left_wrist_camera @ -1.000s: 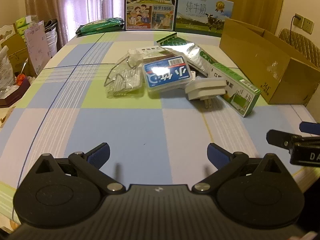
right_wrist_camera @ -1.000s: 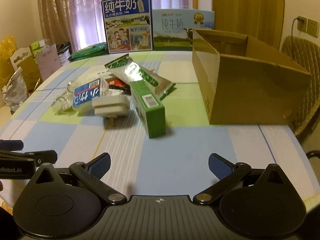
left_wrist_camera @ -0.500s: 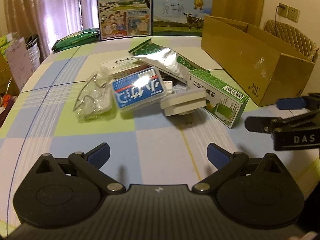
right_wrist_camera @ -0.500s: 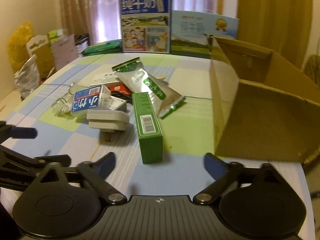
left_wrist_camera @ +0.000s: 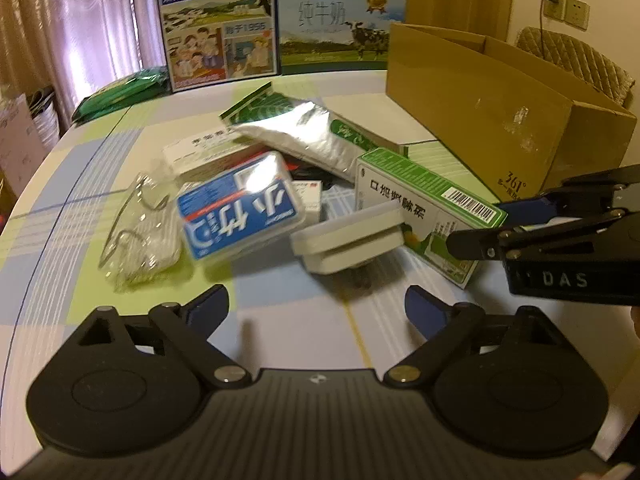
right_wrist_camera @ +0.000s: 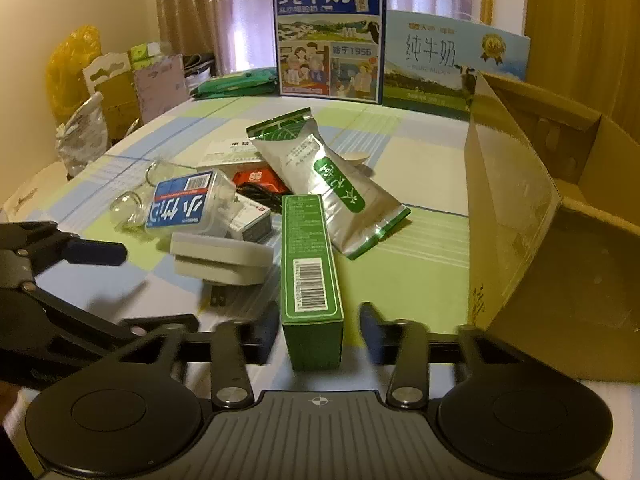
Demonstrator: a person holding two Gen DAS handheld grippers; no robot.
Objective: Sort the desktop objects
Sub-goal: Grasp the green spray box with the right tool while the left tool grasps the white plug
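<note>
the green box [right_wrist_camera: 310, 264] lay on the checked tablecloth [right_wrist_camera: 400, 248], its long axis running 12 to 6 in the right wrist view, its near end pointing at the camera. the right gripper [right_wrist_camera: 318, 330] was the nearer one — its jaws stood apart on either side of that end, holding nothing yet. the left gripper [left_wrist_camera: 316, 306], wide open and empty, faced the white adapter [left_wrist_camera: 348, 240]. the cardboard box [right_wrist_camera: 552, 240] sat at 3 o'clock.
</note>
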